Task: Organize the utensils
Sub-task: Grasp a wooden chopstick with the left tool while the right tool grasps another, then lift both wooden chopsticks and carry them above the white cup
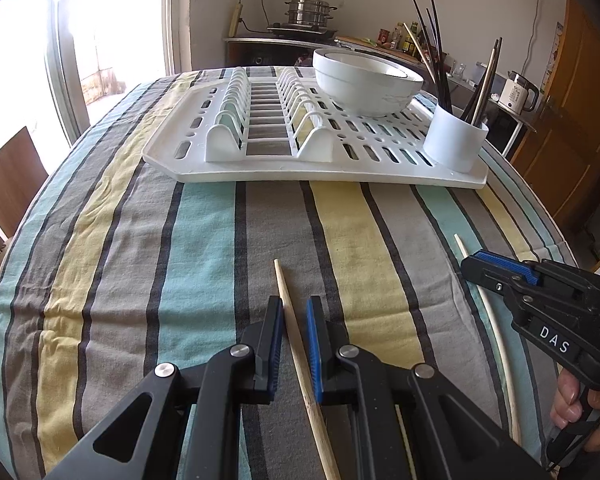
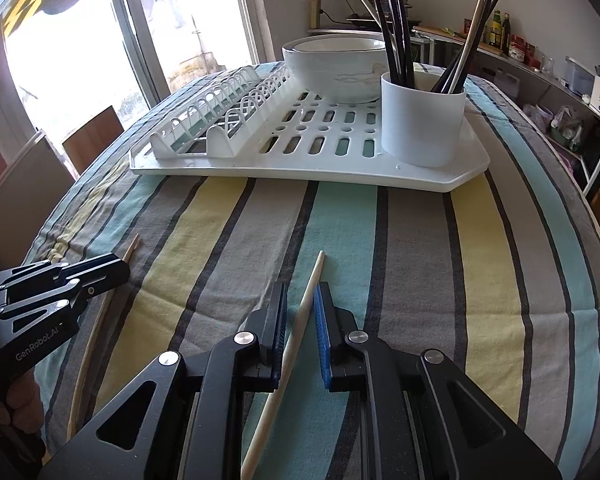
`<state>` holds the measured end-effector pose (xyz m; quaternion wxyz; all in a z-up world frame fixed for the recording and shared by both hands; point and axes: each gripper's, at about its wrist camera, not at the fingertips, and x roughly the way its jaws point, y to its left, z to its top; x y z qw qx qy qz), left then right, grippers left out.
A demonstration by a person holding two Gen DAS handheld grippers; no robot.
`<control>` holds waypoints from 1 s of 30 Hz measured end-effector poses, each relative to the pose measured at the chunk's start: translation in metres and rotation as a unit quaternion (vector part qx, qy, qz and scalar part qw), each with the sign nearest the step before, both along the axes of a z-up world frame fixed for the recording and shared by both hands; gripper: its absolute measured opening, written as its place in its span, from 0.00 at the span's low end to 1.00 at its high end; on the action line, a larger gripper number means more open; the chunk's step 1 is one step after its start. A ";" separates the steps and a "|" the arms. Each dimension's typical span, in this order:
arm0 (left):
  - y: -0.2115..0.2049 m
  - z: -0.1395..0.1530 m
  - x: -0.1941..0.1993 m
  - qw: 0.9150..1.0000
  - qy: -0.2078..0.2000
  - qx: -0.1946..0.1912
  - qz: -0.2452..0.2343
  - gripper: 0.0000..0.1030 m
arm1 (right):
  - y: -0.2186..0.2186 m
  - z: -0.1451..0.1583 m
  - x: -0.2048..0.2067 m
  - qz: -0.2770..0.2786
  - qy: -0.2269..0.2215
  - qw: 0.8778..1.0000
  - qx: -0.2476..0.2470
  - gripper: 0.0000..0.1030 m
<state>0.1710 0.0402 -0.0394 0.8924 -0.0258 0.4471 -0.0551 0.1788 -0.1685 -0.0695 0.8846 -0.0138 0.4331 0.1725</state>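
Each of your grippers has a wooden chopstick lying between its jaws on the near striped cloth. The left gripper (image 1: pixel 294 330) sits around the tan chopstick (image 1: pixel 296 344). The right gripper (image 2: pixel 302 320) sits around the pale chopstick (image 2: pixel 296 336). The jaws are nearly closed, but I cannot tell if they pinch yet. Lift too soon and a stick may slip and roll away. The white cup (image 2: pixel 422 120) waits far right.

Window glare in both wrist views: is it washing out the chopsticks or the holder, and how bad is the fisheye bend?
Left wrist view: window blown out white, yet the wooden chopstick between the fingers reads sharp. Right wrist view: same glare upper left, pale chopstick and white holder clear. Both views: tablecloth stripes and dish rack edge bow strongly toward the borders.
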 end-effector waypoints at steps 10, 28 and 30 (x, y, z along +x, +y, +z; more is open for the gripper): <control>-0.011 -0.002 -0.001 1.000 -0.012 0.024 -0.010 0.06 | 0.009 0.001 0.003 0.003 -0.002 0.999 -0.033 0.08; -0.017 0.047 -0.001 0.997 -0.054 -0.023 -0.043 0.05 | -0.019 0.041 -0.009 0.004 -0.042 0.998 0.037 0.06; -0.018 0.055 -0.002 0.997 -0.064 -0.025 -0.047 0.05 | -0.023 0.047 -0.011 0.002 -0.050 0.998 0.042 0.06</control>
